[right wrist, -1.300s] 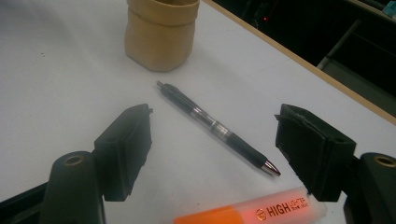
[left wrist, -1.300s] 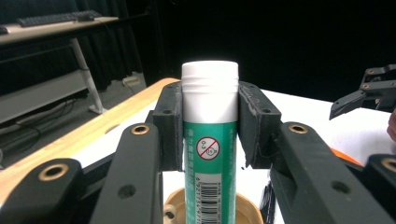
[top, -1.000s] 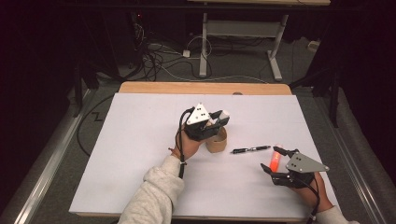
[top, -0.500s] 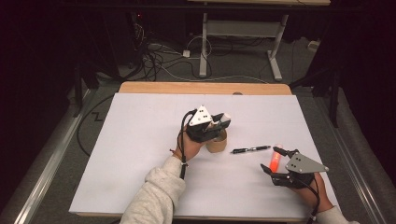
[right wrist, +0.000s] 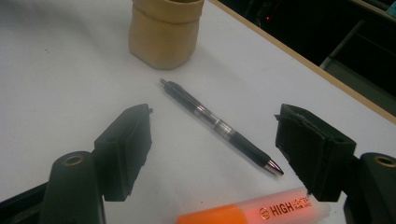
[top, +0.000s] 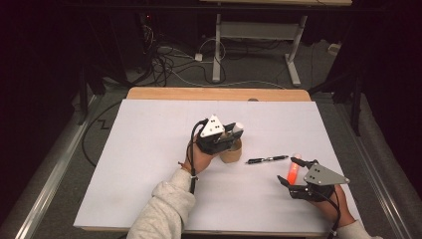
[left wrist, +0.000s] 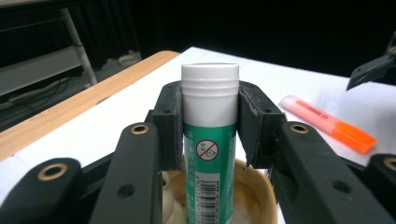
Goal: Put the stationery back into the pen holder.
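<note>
The right gripper (right wrist: 212, 140) hovers with jaws apart over an orange highlighter (right wrist: 254, 210) and black pen (right wrist: 219, 126). Farther off, the left gripper (left wrist: 210, 123) is clamped on a green glue stick (left wrist: 209, 140) held upright in the tan cup (left wrist: 252, 196). It seems mid-placement; next, its jaws should part to release the stick.

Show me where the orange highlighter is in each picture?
High view: orange highlighter at lower right, by the right gripper.
Left gripper view: at right, on the white table.
Right gripper view: bottom edge.
Shared landmark: the tan cup.

A dark room: cables (top: 171, 59) sprawl on the grey floor (top: 259, 74) beneath a white-legged desk (top: 254, 30).
</note>
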